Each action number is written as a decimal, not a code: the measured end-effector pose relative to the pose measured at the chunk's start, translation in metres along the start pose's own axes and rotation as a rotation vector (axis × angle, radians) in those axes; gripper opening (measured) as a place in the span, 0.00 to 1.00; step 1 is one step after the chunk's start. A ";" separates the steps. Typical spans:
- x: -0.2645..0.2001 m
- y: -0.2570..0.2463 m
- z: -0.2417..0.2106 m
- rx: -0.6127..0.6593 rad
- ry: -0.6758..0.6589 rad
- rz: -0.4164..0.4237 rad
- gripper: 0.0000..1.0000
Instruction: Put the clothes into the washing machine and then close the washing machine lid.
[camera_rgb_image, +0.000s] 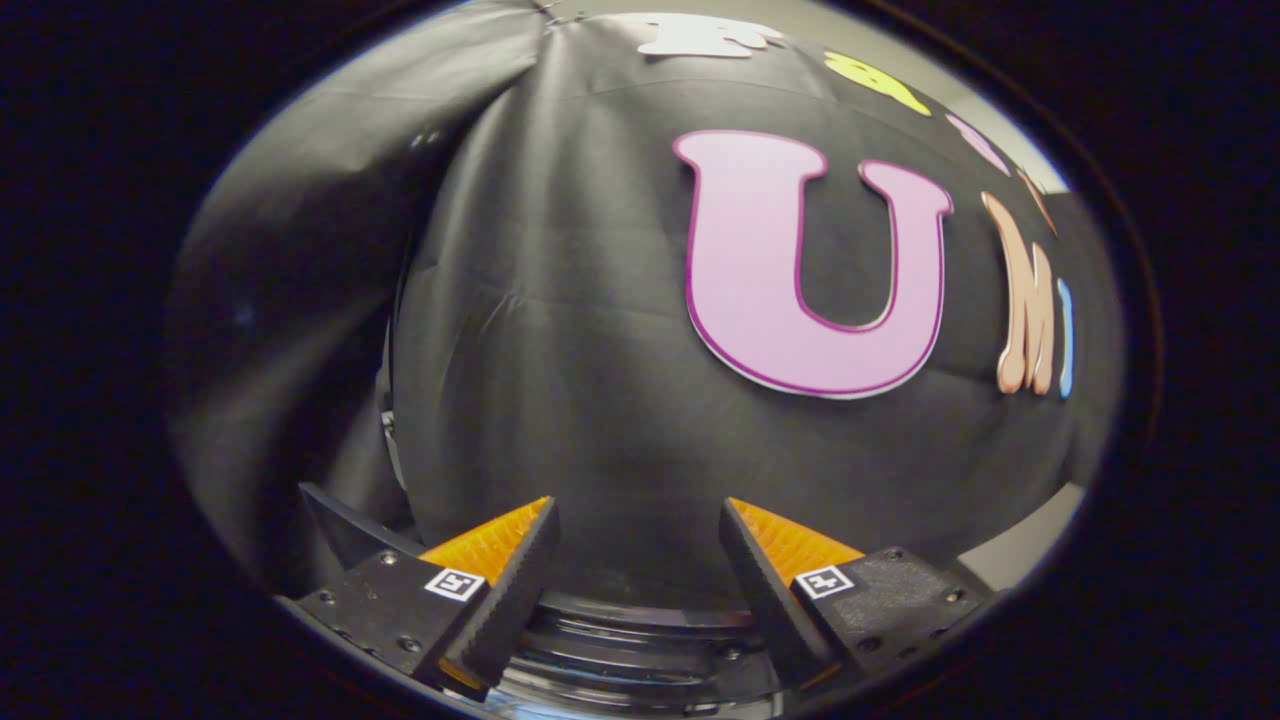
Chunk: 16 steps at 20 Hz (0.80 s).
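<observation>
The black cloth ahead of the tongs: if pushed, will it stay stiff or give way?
Probably it gives way: the black cloth shows creases and hanging folds, so it looks thin and floppy. It is likely light too, judging by how it bunches at its gathered top. The tongs stand open, holding nothing.

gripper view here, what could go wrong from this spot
1. The gripper is open with nothing between its fingers, so no clothing is held; closing now would probably grab only air.
2. The fingers aim at the black cloth wall, and the washing machine's round rim sits low between and under them. Pushing straight ahead would likely meet the cloth rather than the machine.
3. No clothes can be seen from here, so any reach would be blind.
</observation>
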<state>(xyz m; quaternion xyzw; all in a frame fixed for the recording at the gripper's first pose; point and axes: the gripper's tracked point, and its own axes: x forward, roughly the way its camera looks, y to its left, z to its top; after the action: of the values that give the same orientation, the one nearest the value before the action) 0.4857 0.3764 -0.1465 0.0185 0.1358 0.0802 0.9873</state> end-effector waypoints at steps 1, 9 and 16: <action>0.002 0.000 -0.005 0.076 0.041 0.024 0.97; 0.002 0.001 -0.002 0.065 0.022 0.050 0.99; 0.003 0.003 0.001 0.062 -0.005 0.068 0.99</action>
<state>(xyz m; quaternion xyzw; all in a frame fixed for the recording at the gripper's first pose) 0.4880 0.3798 -0.1460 0.0537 0.1348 0.1096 0.9833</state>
